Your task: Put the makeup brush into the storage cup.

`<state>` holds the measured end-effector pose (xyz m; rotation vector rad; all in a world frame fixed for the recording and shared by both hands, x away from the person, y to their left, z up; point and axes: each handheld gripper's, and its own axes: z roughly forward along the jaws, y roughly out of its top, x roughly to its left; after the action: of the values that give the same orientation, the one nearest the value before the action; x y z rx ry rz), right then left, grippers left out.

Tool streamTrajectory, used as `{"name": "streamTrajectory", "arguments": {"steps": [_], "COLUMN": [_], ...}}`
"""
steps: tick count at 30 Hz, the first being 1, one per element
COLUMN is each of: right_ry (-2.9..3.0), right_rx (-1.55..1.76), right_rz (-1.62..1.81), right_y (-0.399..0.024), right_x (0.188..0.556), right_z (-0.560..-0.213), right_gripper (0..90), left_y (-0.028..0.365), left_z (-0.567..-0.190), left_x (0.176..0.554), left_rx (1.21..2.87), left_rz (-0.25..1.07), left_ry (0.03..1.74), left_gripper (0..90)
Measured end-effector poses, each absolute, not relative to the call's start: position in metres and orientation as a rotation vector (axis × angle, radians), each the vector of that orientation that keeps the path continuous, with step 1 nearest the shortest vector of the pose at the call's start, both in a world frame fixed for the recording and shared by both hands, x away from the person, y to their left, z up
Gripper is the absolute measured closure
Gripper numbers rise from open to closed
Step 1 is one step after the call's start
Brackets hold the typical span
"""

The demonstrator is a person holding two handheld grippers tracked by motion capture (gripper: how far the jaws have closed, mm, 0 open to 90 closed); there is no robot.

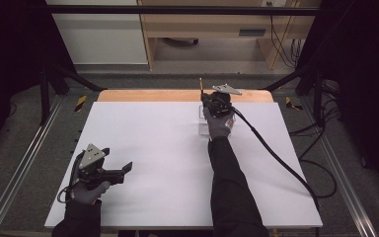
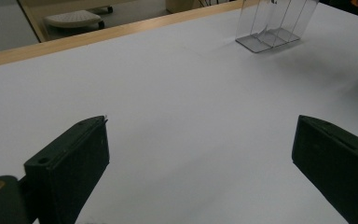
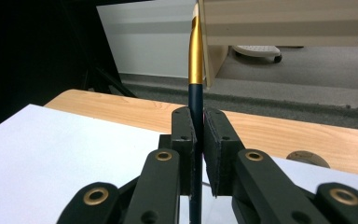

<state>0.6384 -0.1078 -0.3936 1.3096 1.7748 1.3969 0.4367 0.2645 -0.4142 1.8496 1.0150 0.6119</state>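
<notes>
Holding item: dark pen with gold end (image 3: 196, 70), upright, pinched in right gripper (image 3: 198, 140) jaws above clear divided holder (image 2: 275, 25) at table (image 1: 153, 148) far edge. Left gripper (image 2: 200, 154) idle, jaws spread (nothing between). Next, likely: lower pen straight into a compartment.

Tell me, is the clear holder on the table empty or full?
Empty: the clear holder shows bare compartments; the pen is clamped in the right gripper.
</notes>
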Motion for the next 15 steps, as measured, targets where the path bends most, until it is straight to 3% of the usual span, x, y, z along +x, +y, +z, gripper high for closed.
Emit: {"name": "streamTrajectory", "arguments": {"steps": [15], "right_ry": [1.782], "right_rx": [1.317], "right_rz": [1.383], "right_y": [-0.111], "right_x": [0.630], "right_z": [-0.407], "right_gripper": [83.3], "left_y": [0.264], "left_z": [-0.414], "left_x": [0.436], "left_rx": [1.853], "left_rz": [0.613], "left_ry": [1.015], "left_gripper": [3.3]}}
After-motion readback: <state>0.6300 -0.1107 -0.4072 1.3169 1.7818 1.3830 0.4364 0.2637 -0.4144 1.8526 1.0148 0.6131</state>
